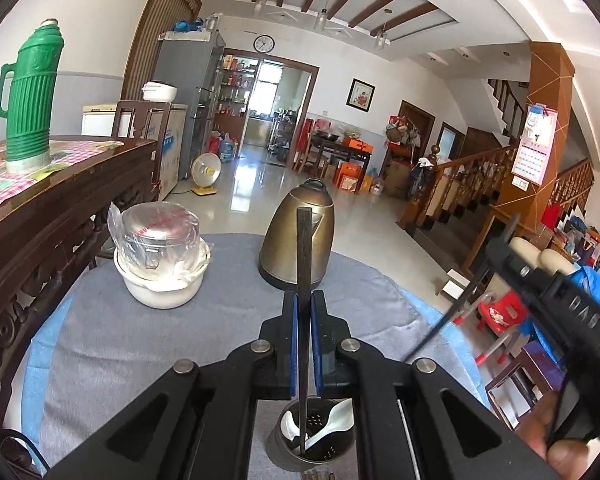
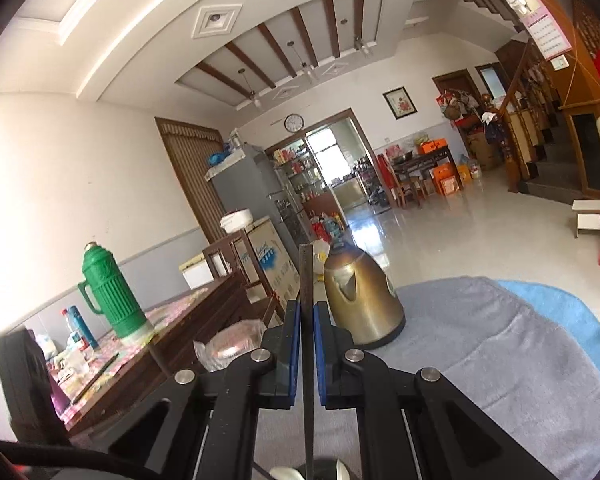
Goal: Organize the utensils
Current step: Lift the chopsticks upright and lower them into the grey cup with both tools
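Left gripper (image 1: 304,300) clamped on a dark chopstick (image 1: 303,264), blue pads pressed flat against both its sides, stick held upright with the squared top rising in front of the bronze kettle (image 1: 298,236) and the thin lower end reaching down into the metal utensil holder (image 1: 314,436) at the bottom of the view. Inside that holder, white spoons (image 1: 332,414) leaning against the perforated wall, just beside the chopstick tip. Holder standing on the grey cloth (image 1: 140,340) of a round table, blue cover showing at the cloth's rim. Farther back on the cloth, a white bowl (image 1: 164,284) with a plastic-wrapped metal pot sitting in it, well apart from the kettle. Off to the left, a dark wooden sideboard with a green thermos (image 1: 30,100) on a checked cloth. At the right edge of the left view, part of the other black tool and a fingertip of the person's hand (image 1: 568,448). Right gripper (image 2: 308,316) likewise shut tight on a second dark chopstick (image 2: 306,280), upright between the blue pads, top end beside the kettle (image 2: 360,300), lower end running down past the frame's bottom where a white spoon end (image 2: 282,473) just peeks in. Green thermos (image 2: 112,292) on the sideboard to the left in that view.
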A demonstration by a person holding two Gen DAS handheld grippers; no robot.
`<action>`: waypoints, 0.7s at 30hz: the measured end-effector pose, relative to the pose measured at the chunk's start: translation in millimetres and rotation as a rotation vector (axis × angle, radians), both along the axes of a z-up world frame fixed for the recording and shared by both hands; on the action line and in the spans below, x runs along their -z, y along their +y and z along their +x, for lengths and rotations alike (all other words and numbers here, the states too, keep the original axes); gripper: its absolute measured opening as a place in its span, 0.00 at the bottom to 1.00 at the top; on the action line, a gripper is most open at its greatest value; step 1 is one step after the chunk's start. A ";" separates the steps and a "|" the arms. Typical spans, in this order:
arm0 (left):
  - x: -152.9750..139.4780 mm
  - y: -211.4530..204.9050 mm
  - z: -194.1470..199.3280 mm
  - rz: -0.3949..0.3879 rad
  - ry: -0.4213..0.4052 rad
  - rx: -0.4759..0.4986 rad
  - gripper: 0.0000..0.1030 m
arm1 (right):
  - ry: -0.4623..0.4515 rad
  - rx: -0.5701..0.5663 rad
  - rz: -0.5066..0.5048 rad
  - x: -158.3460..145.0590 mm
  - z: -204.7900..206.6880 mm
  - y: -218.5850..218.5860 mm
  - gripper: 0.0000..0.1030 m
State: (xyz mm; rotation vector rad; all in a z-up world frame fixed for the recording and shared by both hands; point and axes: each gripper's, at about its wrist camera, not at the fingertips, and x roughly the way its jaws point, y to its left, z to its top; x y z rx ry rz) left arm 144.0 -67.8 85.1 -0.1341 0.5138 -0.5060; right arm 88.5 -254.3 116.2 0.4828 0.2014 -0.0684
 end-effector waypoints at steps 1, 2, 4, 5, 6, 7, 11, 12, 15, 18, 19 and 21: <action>1.5 0.0 0.4 0.003 0.001 -0.001 0.06 | -0.005 0.002 -0.006 -2.9 0.2 0.0 0.07; 3.8 -0.1 0.9 0.006 0.004 -0.001 0.06 | -0.007 0.004 -0.017 -4.5 0.7 1.1 0.07; 8.8 0.2 2.9 0.011 0.011 -0.006 0.06 | 0.003 0.003 -0.038 -1.9 1.3 5.3 0.07; 12.1 0.8 4.0 0.011 0.019 -0.009 0.06 | 0.013 0.001 -0.043 0.5 1.3 7.0 0.07; 15.4 1.4 5.4 0.011 0.029 -0.009 0.06 | 0.028 -0.005 -0.040 6.2 1.4 8.3 0.07; 17.8 1.8 5.7 0.012 0.036 -0.009 0.06 | 0.038 -0.007 -0.036 10.3 1.8 8.5 0.07; 28.2 1.5 6.2 0.032 0.058 -0.002 0.06 | 0.081 -0.017 -0.038 26.4 0.3 11.8 0.07; 30.1 1.9 5.4 0.032 0.066 -0.001 0.06 | 0.089 -0.022 -0.039 28.8 0.0 12.8 0.07; 34.4 4.1 -0.3 0.034 0.084 0.011 0.06 | 0.115 -0.045 -0.047 35.1 -1.0 16.8 0.07; 36.7 9.1 -9.1 0.043 0.084 0.014 0.08 | 0.141 -0.084 -0.032 40.7 -4.1 17.7 0.08; 37.1 11.1 -11.8 0.046 0.088 0.014 0.08 | 0.143 -0.092 -0.024 42.0 -6.5 17.0 0.09; 36.5 16.3 -18.7 0.047 0.090 0.018 0.15 | 0.160 -0.108 -0.013 45.4 -10.1 16.5 0.12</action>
